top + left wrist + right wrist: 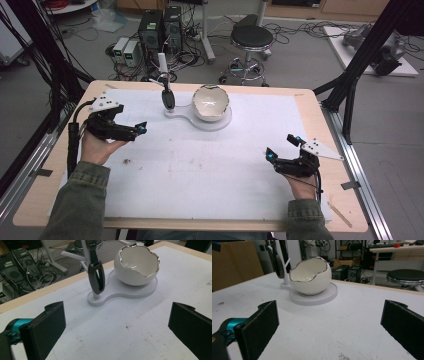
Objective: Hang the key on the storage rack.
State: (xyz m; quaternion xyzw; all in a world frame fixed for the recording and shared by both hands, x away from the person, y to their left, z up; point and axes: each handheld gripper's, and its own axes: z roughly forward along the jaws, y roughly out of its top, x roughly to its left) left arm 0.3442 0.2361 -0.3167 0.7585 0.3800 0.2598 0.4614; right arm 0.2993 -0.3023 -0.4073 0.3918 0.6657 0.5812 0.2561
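Eggshell bowl (211, 102) untouched at twelve o'clock.
Both our grippers, left gripper (141, 129) and right gripper (281, 146), gape empty; we judge approach comes next.

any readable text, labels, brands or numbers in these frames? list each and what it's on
None can be read.
Egg-shaped bowl, its white stand and the dark object hanging on the small rack: no visible print.
Computer towers on the floor: any markings too small and blurred to read.
Gripper jaws: plain black.
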